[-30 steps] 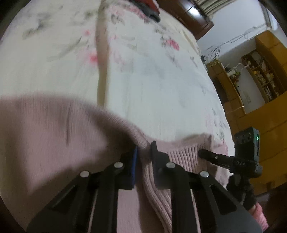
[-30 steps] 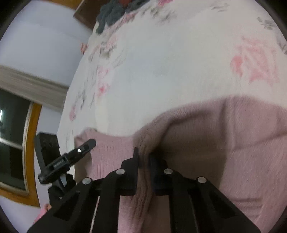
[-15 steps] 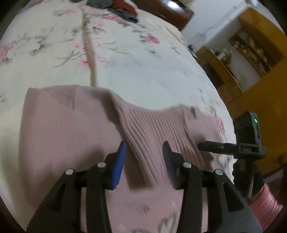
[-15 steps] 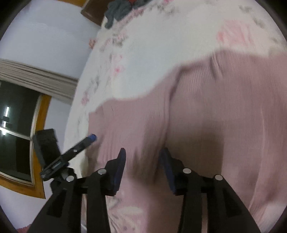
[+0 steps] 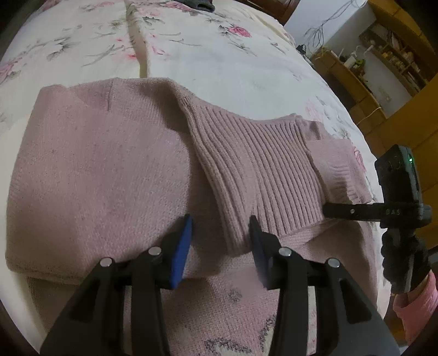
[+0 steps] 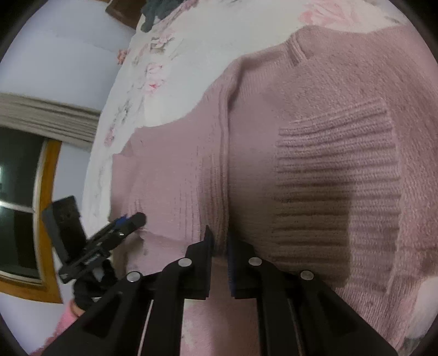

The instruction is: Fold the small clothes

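A pink knitted sweater [image 5: 109, 169] lies folded on the flowered bed sheet [image 5: 219, 54], its ribbed hem [image 5: 260, 164] turned over on top. My left gripper [image 5: 220, 232] hovers open just above it, blue pads apart on either side of the hem's fold. In the left wrist view my right gripper [image 5: 327, 210] reaches in from the right and touches the hem's edge. In the right wrist view the sweater [image 6: 314, 137] fills the frame. There my right gripper [image 6: 219, 241] stands with its pads close together on a raised ridge of the knit. The left gripper [image 6: 134, 219] shows at the left.
A dark heap of clothes [image 5: 197, 4] lies at the bed's far end. Wooden shelves and cabinets [image 5: 383, 68] stand beyond the bed's right edge. A wood-framed window [image 6: 27, 191] is on the other side. A pink sleeve [image 5: 416, 306] shows behind the right gripper.
Both grippers let go of the sweater, which now lies flat and folded. The left gripper stays open; the right gripper's fingers opened and have since come close together on the knit.
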Available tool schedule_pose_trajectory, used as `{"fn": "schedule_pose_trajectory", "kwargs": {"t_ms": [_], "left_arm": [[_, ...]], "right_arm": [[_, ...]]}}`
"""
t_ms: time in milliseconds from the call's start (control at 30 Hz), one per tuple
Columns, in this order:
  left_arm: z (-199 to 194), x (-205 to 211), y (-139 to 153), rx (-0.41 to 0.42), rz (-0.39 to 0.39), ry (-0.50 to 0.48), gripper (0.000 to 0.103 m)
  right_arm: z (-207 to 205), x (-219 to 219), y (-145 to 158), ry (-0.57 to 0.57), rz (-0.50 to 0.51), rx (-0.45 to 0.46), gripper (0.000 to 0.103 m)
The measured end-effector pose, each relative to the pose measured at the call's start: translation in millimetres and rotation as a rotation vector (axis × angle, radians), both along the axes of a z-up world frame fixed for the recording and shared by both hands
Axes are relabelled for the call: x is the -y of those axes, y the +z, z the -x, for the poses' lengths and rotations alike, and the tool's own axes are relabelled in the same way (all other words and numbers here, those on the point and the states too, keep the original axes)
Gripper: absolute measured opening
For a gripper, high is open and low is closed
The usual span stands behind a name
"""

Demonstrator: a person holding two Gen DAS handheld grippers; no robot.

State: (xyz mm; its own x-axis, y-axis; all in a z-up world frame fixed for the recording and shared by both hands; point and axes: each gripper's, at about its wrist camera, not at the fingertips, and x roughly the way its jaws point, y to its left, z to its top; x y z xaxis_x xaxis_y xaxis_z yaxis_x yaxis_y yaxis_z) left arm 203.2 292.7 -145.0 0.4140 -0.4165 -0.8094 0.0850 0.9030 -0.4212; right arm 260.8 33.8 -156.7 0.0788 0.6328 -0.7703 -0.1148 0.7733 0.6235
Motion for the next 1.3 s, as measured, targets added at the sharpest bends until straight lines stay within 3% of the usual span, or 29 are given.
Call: {"fn": "schedule_pose_trajectory", "kwargs": {"t_ms": [67, 167, 233, 333, 433, 600, 800, 1033, 1300], "left_arm": [[3.1, 2.1, 4.6, -0.002, -0.012, 0.011, 0.041], [21.2, 1.1, 18.3, -0.005, -0.020, 0.023, 0.045], [47.6, 0.4, 33.8, 0.014, -0.031, 0.032, 0.053], [97.1, -0.9, 51.5, 0.033, -0.097, 0.021, 0.060], [151.2, -5.1, 61.7, 0.017, -0.136, 0.021, 0.063], [243.4, -28.5, 69.8, -0.045, -0.175, 0.098, 0.067], [306.9, -50.9, 72.1, -0.068, -0.206, 0.190, 0.070], [340.1, -64.3, 59.8, -0.102, -0.196, 0.228, 0.073], [360.4, -73.8, 36.7, -0.160, -0.158, 0.243, 0.075]], "right_arm": [[0.1, -2.2, 2.8, -0.004, 0.004, 0.015, 0.010], [14.2, 4.8, 20.1, -0.027, 0.004, 0.057, 0.024], [37.6, 13.8, 41.0, -0.030, 0.049, 0.126, 0.034], [93.3, 27.5, 71.1, -0.010, 0.128, 0.228, 0.040], [152.3, 42.5, 85.3, -0.003, 0.176, 0.263, 0.043], [242.7, 60.9, 86.4, -0.009, 0.238, 0.237, 0.044], [316.8, 88.1, 78.7, -0.044, 0.281, 0.198, 0.047], [348.7, 114.1, 66.7, -0.090, 0.295, 0.165, 0.055], [360.8, 127.1, 38.7, -0.120, 0.263, 0.098, 0.055]]}}
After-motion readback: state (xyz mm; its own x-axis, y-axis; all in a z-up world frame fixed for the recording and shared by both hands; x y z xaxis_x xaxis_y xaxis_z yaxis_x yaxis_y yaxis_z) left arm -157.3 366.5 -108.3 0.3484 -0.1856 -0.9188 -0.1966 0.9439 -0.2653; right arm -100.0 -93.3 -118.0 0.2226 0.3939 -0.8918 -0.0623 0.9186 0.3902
